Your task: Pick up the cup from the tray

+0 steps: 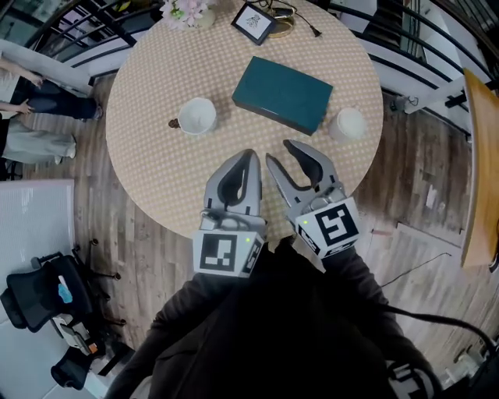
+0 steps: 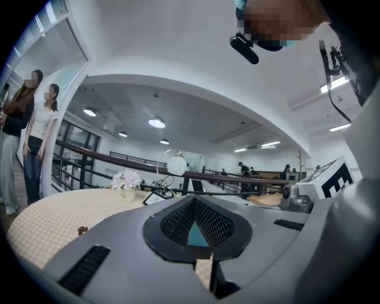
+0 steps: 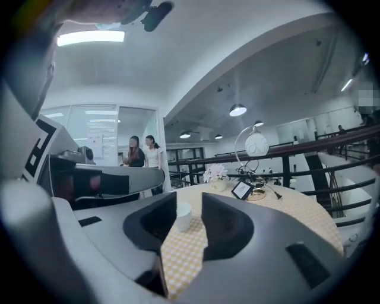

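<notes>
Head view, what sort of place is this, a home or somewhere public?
Likely an office-type mezzanine, not a home: round table beside railings, recessed ceiling lights, glass partitions behind.

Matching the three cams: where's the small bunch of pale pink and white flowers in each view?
Head view: the small bunch of pale pink and white flowers sits at the top edge, left of centre.
Left gripper view: left of centre, a little below mid-height.
Right gripper view: slightly right of centre, a little below mid-height.
Shared landmark: the black-framed white card stands just right of the flowers in all three views.
</notes>
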Available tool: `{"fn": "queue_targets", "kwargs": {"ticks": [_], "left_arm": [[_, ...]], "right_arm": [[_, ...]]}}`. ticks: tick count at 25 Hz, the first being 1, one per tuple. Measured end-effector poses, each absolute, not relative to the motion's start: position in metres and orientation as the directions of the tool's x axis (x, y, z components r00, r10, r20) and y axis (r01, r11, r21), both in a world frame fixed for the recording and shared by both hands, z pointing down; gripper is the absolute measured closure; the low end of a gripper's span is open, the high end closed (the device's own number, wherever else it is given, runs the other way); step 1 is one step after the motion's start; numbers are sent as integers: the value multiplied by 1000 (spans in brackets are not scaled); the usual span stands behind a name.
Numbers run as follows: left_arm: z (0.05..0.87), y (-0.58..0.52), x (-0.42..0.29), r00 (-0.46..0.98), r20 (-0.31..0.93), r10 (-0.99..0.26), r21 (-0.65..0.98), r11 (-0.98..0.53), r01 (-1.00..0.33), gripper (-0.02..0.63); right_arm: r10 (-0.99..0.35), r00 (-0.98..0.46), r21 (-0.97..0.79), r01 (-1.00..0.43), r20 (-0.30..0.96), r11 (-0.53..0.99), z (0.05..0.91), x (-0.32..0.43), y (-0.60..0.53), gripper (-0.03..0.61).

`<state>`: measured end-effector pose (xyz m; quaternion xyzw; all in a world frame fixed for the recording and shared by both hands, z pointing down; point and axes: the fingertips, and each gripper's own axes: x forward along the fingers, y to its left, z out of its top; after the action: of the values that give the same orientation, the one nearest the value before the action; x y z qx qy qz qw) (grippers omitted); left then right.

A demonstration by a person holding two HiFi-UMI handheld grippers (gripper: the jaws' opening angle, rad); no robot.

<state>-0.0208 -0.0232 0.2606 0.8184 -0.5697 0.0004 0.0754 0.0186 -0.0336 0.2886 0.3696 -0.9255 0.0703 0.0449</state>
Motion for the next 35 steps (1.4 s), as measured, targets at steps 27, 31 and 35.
{"fn": "queue_targets", "kwargs": {"ticks": [27,31,35], "left_arm": [[210,-6,26,350,11,-937,55,-349,-935,611],[211,-8,27,356,16,-934,48,-355,-934,611],[210,-11,26,354,11,-935,62,-353,-934,611]], "right_arm": [[-754,-657,-35,-754,22,656,219,73,-11,569],[-758,-651,-22,-759,24,651,220,71,-14,569],[-760,-650,-26,-760,22,649,220,70,-18,569]]}}
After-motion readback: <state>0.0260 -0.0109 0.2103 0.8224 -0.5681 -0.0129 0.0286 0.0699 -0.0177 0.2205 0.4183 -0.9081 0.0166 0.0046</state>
